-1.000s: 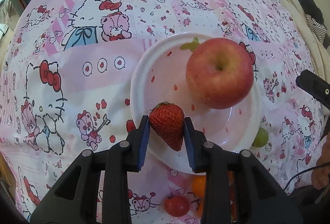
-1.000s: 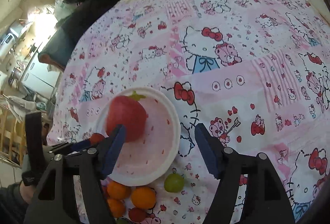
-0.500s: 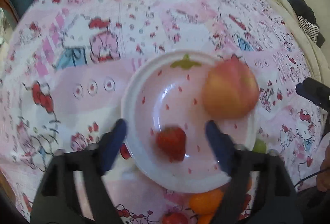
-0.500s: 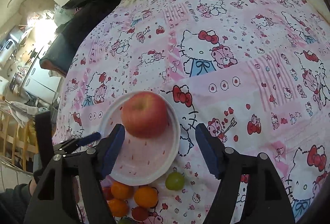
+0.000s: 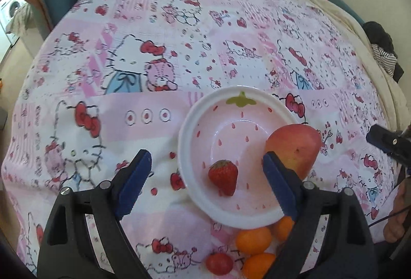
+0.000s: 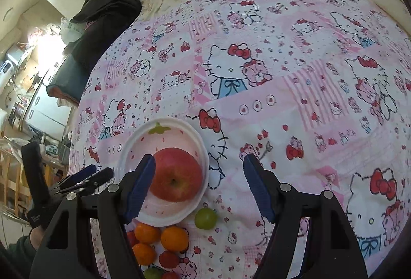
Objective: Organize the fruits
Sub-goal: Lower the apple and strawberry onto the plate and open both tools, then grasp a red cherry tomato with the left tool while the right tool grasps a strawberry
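A white plate with a pink strawberry print sits on the cartoon-cat cloth. A red strawberry lies on its near part, free of any grip. My left gripper hovers open above it, one finger on each side and well clear. A red apple rests at the plate's right edge. In the right wrist view my right gripper stands open above the cloth. Its left finger overlaps the apple on the plate in the picture, and no pad presses on the fruit.
Small oranges, red tomatoes and a green grape lie on the cloth just in front of the plate. A dark jacket and cream bedding lie at the far edge. The left gripper shows beside the plate.
My left gripper went from shut on the strawberry to wide open and lifted away. The strawberry now lies on the plate. The right gripper stayed open and shifted slightly.
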The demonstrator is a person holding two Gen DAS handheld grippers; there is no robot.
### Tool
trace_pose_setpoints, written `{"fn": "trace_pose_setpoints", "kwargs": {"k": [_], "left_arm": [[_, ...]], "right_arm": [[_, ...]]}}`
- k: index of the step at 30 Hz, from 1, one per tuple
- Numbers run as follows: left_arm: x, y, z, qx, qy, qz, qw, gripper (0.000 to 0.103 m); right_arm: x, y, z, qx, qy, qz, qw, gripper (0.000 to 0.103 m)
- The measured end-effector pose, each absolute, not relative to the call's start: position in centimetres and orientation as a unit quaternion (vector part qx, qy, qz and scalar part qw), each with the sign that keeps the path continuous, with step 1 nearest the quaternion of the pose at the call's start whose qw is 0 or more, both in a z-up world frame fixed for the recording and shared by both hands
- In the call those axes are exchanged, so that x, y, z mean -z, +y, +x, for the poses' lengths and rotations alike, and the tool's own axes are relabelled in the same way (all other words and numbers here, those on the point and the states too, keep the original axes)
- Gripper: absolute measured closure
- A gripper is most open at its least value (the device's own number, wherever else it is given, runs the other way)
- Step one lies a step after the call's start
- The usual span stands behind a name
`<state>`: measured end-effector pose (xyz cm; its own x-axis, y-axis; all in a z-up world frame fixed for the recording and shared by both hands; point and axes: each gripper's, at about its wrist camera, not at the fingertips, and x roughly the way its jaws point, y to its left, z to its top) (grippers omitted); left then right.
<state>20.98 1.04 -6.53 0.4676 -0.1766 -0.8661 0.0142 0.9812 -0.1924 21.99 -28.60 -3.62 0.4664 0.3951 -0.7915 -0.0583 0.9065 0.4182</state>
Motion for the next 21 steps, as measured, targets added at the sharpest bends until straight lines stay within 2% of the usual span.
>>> {"fn": "trace_pose_setpoints", "kwargs": {"k": [8,21], "left_arm": [[4.4,2.9,17.9,0.033,0.511,-0.089,0.855,0.017],[6.1,3.5,12.2,0.03,0.565,-0.116,0.817,0.017]], "right_arm": [[4.1,-29.2,18.6,-0.123,0.512,0.17,0.833,0.029],[5.0,-28.1,13.2,-0.124,0.527,0.16,0.825,0.029]]}}
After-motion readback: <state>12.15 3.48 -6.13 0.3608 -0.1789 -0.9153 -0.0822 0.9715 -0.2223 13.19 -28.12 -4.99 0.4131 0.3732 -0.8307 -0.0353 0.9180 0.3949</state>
